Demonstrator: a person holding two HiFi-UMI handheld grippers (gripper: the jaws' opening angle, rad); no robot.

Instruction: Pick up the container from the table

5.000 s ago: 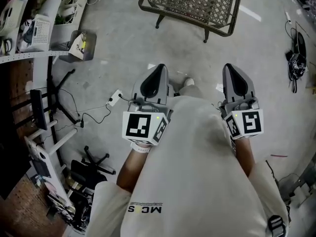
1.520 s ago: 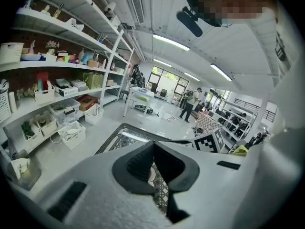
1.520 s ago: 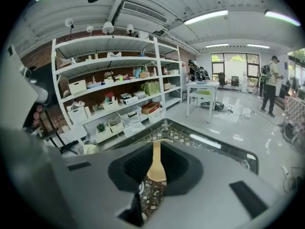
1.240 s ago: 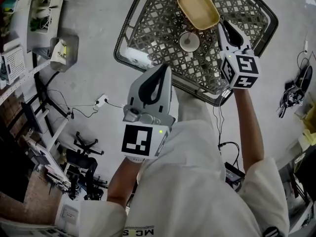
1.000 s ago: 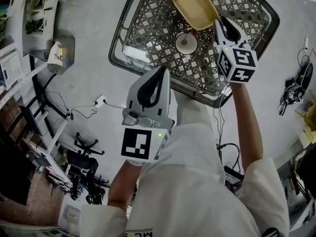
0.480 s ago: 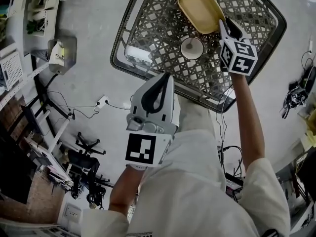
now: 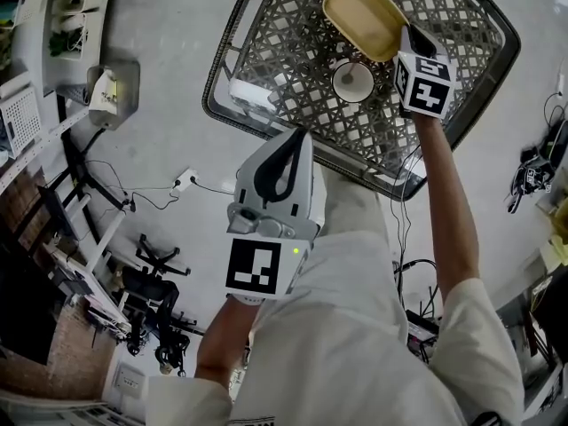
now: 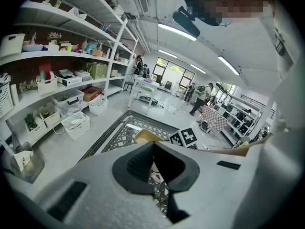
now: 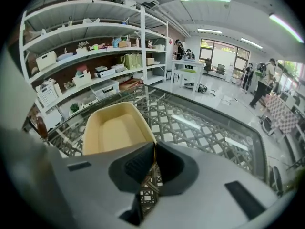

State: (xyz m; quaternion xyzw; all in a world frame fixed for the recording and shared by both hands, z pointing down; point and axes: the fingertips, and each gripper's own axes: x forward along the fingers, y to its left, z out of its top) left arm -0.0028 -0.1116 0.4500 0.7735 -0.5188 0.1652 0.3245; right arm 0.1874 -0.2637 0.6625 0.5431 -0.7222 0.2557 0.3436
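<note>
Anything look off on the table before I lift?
Nothing spilled or damaged. The container sits upright and empty on the table, a white cup beside it. One thing: the right tool is shut on the container's rim at one corner, so it may tilt when lifted.

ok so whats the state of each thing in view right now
yellow oblong plastic container: empty, open side up
right claw: shut on that container's rim
left claw: shut, holding nothing
white round cup: upright on the lattice table
</note>
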